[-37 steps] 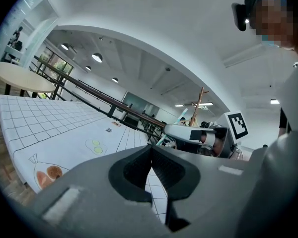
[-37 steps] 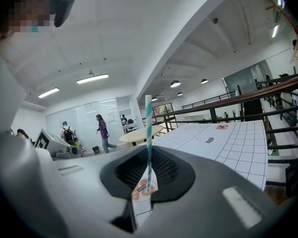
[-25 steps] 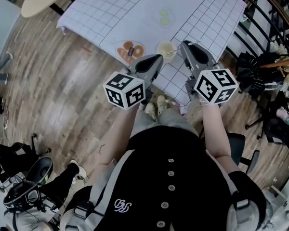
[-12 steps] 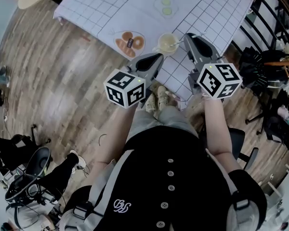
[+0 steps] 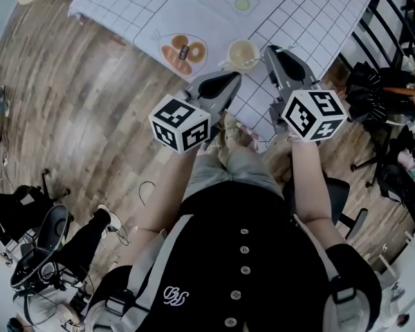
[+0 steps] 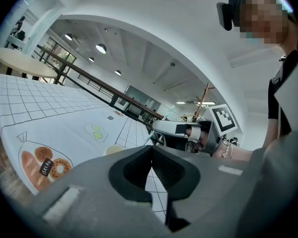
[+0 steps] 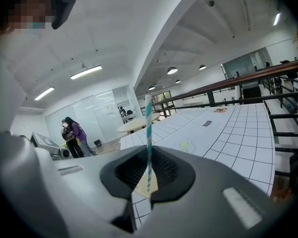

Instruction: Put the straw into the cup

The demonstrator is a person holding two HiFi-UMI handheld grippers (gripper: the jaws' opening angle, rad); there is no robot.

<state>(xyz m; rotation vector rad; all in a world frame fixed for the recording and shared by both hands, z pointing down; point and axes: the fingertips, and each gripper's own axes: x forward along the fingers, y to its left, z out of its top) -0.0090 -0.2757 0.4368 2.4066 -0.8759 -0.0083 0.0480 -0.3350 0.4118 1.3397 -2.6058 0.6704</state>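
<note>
– Right gripper (image 7: 148, 150) is pinching the striped straw (image 7: 148, 128) low on its length. Most of it stands upright above the jaws, with a short end below.
– How will the straw handle?
– Very light and thin, probably paper. It looks stiff enough to stand, but I'd expect a hard squeeze to crush or kink it, and it may swivel between the pads. A hold near the lower end, as here, seems right for steering the tip.
– Where is the cup?
– The cup (image 5: 242, 52) stands open on the checked tablecloth (image 5: 311, 12), just left of that gripper's tip in the head view. Seen through the jaws, it lies right under the straw's lower end.
– And the other hand?
– Left gripper (image 5: 235, 78) has its jaws pressed together on nothing. It is near the table's near edge, left of the cup.
– Pose?
– Both forearms reach forward from the body. The grippers are close to level, tipped slightly down, with their marker cubes toward the person.
</note>
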